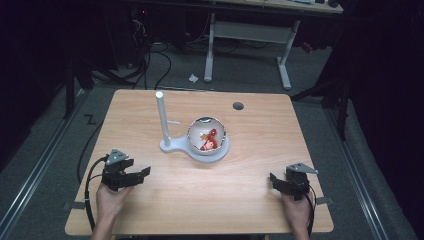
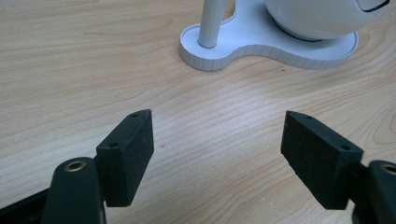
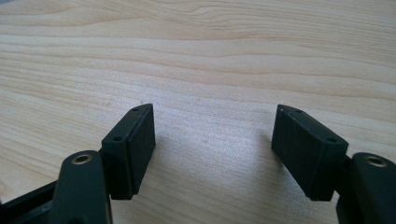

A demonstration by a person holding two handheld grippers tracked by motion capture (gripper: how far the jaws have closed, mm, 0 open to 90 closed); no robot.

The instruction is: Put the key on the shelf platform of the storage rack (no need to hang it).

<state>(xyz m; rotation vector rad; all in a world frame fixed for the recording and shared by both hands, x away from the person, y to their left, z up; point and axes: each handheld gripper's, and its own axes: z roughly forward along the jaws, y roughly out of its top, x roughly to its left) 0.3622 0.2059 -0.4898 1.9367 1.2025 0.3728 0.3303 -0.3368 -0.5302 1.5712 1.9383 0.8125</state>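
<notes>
On the wooden surface (image 1: 250,190), the white bowl (image 1: 206,135) sits mid-table on a white stand (image 1: 172,146) with an upright post; its red and orange contents are too small to identify. Left hand-held gripper (image 2: 217,154) and right hand-held gripper (image 3: 214,149) both gape empty, well apart from it.

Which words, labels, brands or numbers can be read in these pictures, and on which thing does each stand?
None can be read.
The white stand, its post and the bowl carry no visible print.
Both tongs, left and right, are plain black.
A black Z-shaped mark on the floor is no clear letter.
</notes>
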